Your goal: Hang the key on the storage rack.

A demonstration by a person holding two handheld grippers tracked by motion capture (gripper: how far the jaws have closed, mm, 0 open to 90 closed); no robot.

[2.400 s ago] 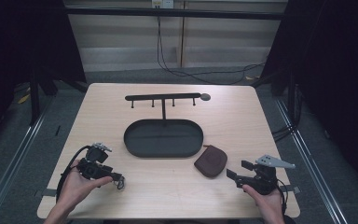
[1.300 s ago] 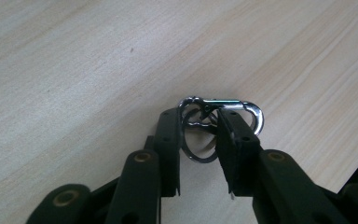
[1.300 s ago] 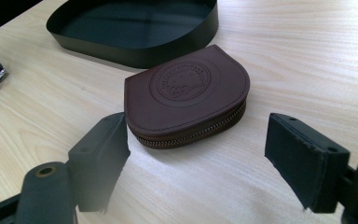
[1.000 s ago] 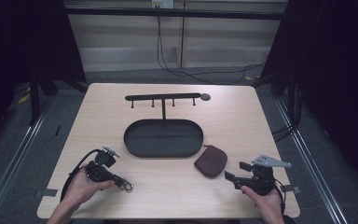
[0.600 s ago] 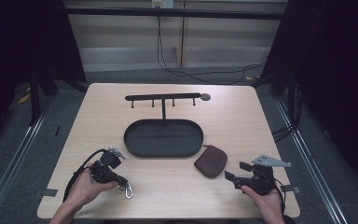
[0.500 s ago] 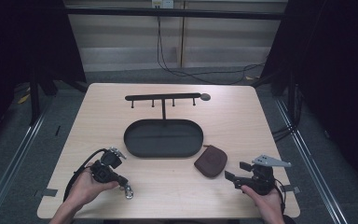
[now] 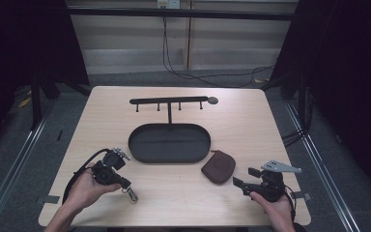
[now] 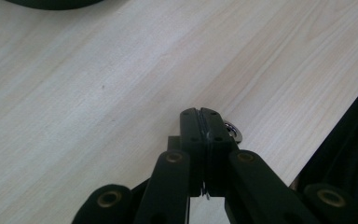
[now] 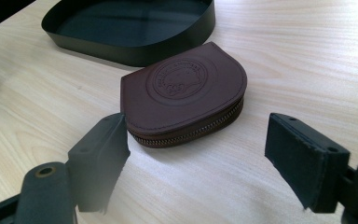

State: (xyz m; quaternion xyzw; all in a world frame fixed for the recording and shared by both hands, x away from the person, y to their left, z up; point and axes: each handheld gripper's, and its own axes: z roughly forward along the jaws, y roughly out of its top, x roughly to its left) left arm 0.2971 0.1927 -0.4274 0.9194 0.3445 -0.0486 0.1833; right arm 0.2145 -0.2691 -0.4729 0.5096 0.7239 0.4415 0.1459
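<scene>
where the bench (image 7: 270,121) meets the person's left hand, the left claw (image 7: 124,183) is pressed fully closed on a small metal key clip (image 7: 131,194); in the left gripper view a thin metal edge sits pinched between the pads and a silver ring (image 8: 232,129) peeks out beside them, though what exactly the clip is stays hard to tell at this size. the clip hangs at the claw tip near the front left of the bench, apart from the oval black tray (image 7: 169,143). right claw (image 7: 238,182): jaws wide apart, holding nothing, aimed at the brown zip pouch (image 9: 184,91), which lies flat just beside the tray. black hook rack (image 7: 169,101) stands behind the tray.
</scene>
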